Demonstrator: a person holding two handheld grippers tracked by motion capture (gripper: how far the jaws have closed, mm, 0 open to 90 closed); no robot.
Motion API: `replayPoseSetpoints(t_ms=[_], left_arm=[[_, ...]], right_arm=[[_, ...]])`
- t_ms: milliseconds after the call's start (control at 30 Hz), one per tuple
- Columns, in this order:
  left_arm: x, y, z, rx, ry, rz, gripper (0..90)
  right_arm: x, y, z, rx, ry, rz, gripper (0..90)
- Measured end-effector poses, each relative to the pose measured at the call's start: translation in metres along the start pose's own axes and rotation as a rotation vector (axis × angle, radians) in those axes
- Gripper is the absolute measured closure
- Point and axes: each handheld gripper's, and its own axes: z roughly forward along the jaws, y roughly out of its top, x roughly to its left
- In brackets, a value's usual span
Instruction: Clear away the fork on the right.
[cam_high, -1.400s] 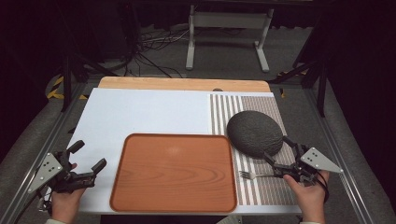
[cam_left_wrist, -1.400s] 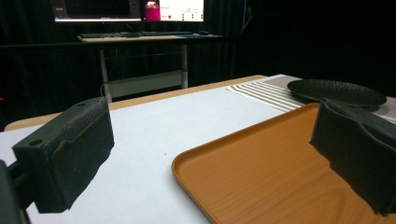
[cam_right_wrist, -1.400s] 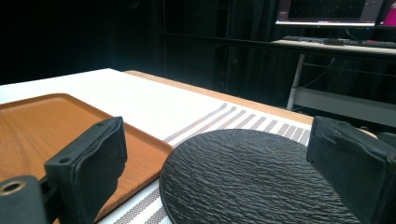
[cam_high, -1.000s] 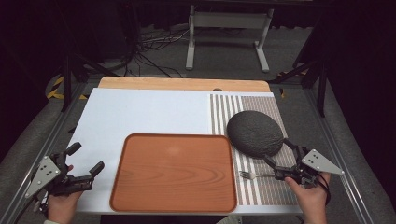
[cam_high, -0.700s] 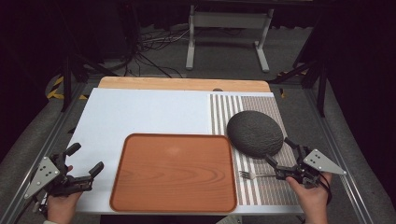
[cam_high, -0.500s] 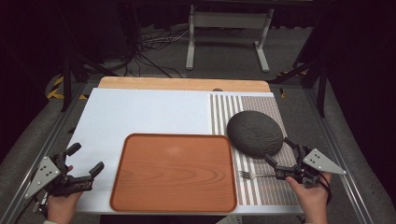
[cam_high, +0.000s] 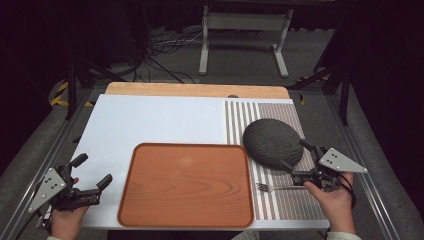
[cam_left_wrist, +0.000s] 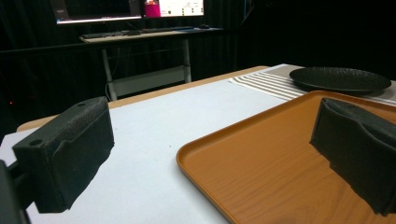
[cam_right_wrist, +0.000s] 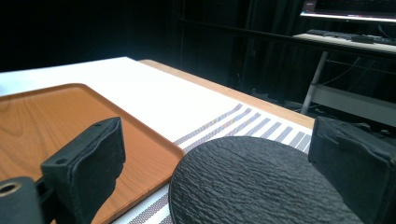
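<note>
An empty wooden tray (cam_high: 185, 185) lies at the table's near middle. To its right, a dark round plate (cam_high: 272, 142) rests on a striped mat (cam_high: 240, 117), with a fork (cam_high: 275, 188) lying just in front of it, tines toward the tray. My right gripper (cam_high: 294, 154) is open at the plate's near right edge, nothing between its jaws. In the right gripper view the plate (cam_right_wrist: 252, 186) sits between the open jaws. My left gripper (cam_high: 92, 170) is open left of the tray, low over the white table top. The tray's corner (cam_left_wrist: 280, 154) shows in the left gripper view.
The white table top (cam_high: 150, 120) ends at a wooden strip (cam_high: 195, 90) along the far edge. Metal rails run down both sides of the table. A desk frame (cam_high: 245, 30) and cables stand on the floor beyond. The plate (cam_left_wrist: 343, 79) shows far right in the left gripper view.
Both hands drew back slightly toward the near edge early on, then held still. Jaws stay open; tray, plate and fork have not moved.
</note>
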Motion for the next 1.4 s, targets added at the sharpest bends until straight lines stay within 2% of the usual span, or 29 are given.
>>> replayPoseSetpoints(t_ms=[100,200,300,500,600,633,733,800,833,900,1167,1300,1333,1400], left_arm=[[0.0,0.0,-0.001,-0.001,0.004,-0.001,0.2],[0.0,0.0,0.0,0.002,0.001,-0.001,0.2],[0.0,0.0,0.0,0.001,0.006,-0.001,0.2],[0.0,0.0,-0.001,0.002,0.004,0.0,0.2],[0.0,0.0,-0.001,0.001,0.007,0.0,0.2],[0.0,0.0,-0.001,0.001,0.007,0.0,0.2],[0.0,0.0,-0.001,0.001,0.008,0.002,0.2],[0.0,0.0,-0.001,0.001,0.008,0.001,0.2],[0.0,0.0,-0.001,0.001,0.007,0.001,0.2],[0.0,0.0,-0.001,0.002,0.007,0.001,0.2],[0.0,0.0,0.0,0.003,0.004,0.0,0.2],[0.0,0.0,-0.001,0.004,0.005,0.002,0.2],[0.0,0.0,-0.001,0.004,0.005,0.002,0.2],[0.0,0.0,-0.001,0.006,0.003,0.003,0.2]], right_arm=[[-0.002,0.007,0.002,0.027,0.014,-0.025,4.9],[-0.002,0.012,0.004,0.067,0.037,-0.026,4.7],[-0.003,0.017,0.007,0.108,0.081,-0.037,3.0],[-0.002,0.029,0.014,0.254,0.131,-0.116,4.3],[-0.002,0.033,0.016,0.299,0.146,-0.139,4.3],[-0.002,0.033,0.016,0.299,0.146,-0.139,4.3],[0.0,0.039,0.021,0.395,0.18,-0.184,4.4],[0.0,0.04,0.022,0.411,0.184,-0.191,4.5],[0.001,0.041,0.025,0.454,0.194,-0.219,4.8],[0.002,0.042,0.026,0.466,0.197,-0.225,4.8],[0.003,0.045,0.033,0.594,0.242,-0.291,5.4],[0.003,0.045,0.037,0.631,0.265,-0.306,5.6],[0.004,0.045,0.039,0.655,0.274,-0.33,5.6],[0.004,0.045,0.04,0.668,0.284,-0.342,6.1]])
